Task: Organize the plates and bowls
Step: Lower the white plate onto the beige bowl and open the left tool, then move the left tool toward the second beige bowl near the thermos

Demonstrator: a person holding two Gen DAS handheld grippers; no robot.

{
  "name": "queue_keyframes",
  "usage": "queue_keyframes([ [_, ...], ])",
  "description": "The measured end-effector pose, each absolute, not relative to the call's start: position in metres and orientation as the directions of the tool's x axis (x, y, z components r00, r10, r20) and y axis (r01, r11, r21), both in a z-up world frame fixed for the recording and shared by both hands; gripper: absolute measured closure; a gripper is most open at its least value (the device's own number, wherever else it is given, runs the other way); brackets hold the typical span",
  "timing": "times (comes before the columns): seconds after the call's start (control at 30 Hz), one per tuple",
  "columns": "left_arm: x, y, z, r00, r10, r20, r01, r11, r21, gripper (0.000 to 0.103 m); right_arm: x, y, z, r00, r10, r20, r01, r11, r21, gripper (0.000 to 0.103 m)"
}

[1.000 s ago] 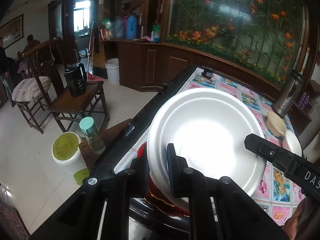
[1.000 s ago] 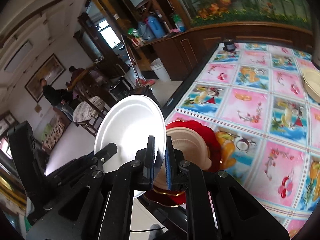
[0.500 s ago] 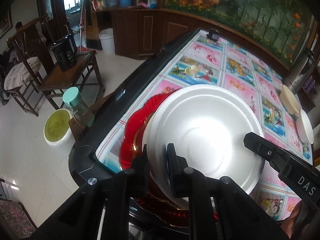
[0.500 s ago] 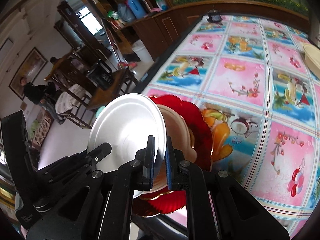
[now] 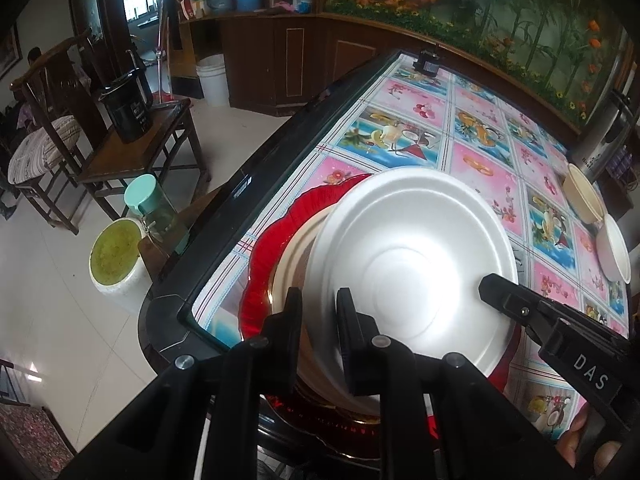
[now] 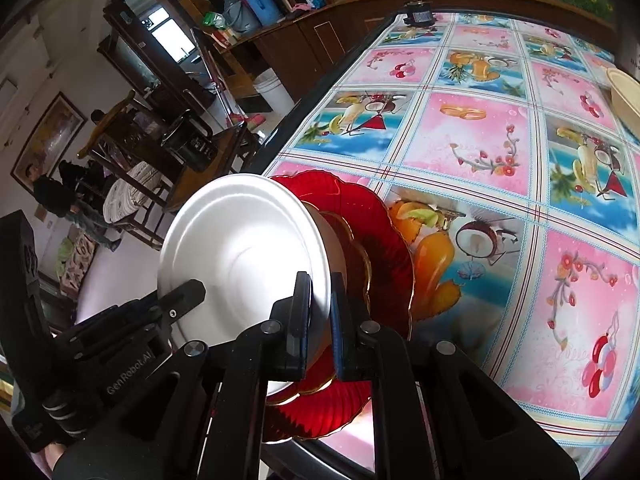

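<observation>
Both grippers are shut on the rim of one white foam plate [image 5: 412, 256]. My left gripper [image 5: 318, 320] pinches its near left edge, my right gripper [image 6: 320, 312] its near right edge. The white plate [image 6: 240, 256] sits low, over a beige plate [image 5: 296, 252] that lies on a red scalloped plate [image 5: 272, 240] at the table's near corner. The red plate [image 6: 384, 240] shows beside my right fingers. Whether the white plate touches the beige one is hidden.
A beige bowl [image 5: 582, 194] and a white plate [image 5: 614, 248] lie at the table's far right, beside a steel flask [image 5: 600, 136]. The table [image 6: 500, 140] has a fruit-patterned cloth. Off its left edge stand a green-lidded bottle [image 5: 150, 212], a bucket [image 5: 116, 256] and chairs.
Both grippers have lowered the white plate from a raised, tilted hold down over the beige and red plates at the table corner. Both stay shut on it.
</observation>
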State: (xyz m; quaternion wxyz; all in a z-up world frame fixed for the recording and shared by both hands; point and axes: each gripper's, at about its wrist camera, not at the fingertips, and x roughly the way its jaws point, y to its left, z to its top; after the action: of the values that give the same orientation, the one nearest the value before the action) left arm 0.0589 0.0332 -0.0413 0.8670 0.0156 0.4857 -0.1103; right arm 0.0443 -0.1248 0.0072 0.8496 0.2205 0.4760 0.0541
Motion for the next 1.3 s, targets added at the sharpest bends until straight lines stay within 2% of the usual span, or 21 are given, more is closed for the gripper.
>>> queue_keyframes([
  [0.27,0.06,0.042,-0.035,0.505,-0.205,-0.839,0.197,0.973,-0.119,0.081,0.041,-0.127,0.009,0.535,0.35,-0.769,0.118,0.87,0.478,0.094],
  [0.33,0.061,0.041,-0.037,0.5,-0.199,-0.843,0.2,0.973,-0.111,0.074,0.041,-0.127,0.01,0.539,0.339,-0.771,0.121,0.875,0.469,0.094],
  [0.47,0.063,0.042,-0.042,0.481,-0.19,-0.856,0.199,0.974,-0.105,0.068,0.043,-0.128,0.006,0.523,0.342,-0.781,0.135,0.871,0.472,0.094],
  [0.57,0.063,0.046,-0.039,0.486,-0.189,-0.854,0.186,0.976,-0.11,0.06,0.044,-0.129,0.005,0.515,0.352,-0.781,0.135,0.867,0.48,0.094],
  [0.63,0.063,0.049,-0.036,0.501,-0.177,-0.847,0.178,0.979,-0.1,0.051,0.044,-0.129,0.004,0.514,0.356,-0.78,0.133,0.865,0.483,0.094],
  [0.7,0.062,0.051,-0.033,0.512,-0.165,-0.843,0.174,0.981,-0.087,0.048,0.045,-0.13,0.003,0.514,0.354,-0.782,0.136,0.866,0.481,0.094],
  [0.97,0.067,0.066,-0.037,0.516,-0.087,-0.852,0.126,0.992,-0.025,0.047,0.044,-0.134,0.006,0.526,0.35,-0.775,0.139,0.864,0.484,0.094],
  [1.13,0.066,0.084,-0.029,0.532,-0.101,-0.841,0.075,0.995,-0.072,0.047,0.04,-0.147,0.01,0.552,0.343,-0.76,0.159,0.851,0.5,0.094],
  [1.3,0.058,0.07,-0.017,0.546,-0.155,-0.823,0.12,0.987,-0.106,0.047,0.031,-0.172,0.012,0.581,0.323,-0.747,0.198,0.834,0.514,0.094],
])
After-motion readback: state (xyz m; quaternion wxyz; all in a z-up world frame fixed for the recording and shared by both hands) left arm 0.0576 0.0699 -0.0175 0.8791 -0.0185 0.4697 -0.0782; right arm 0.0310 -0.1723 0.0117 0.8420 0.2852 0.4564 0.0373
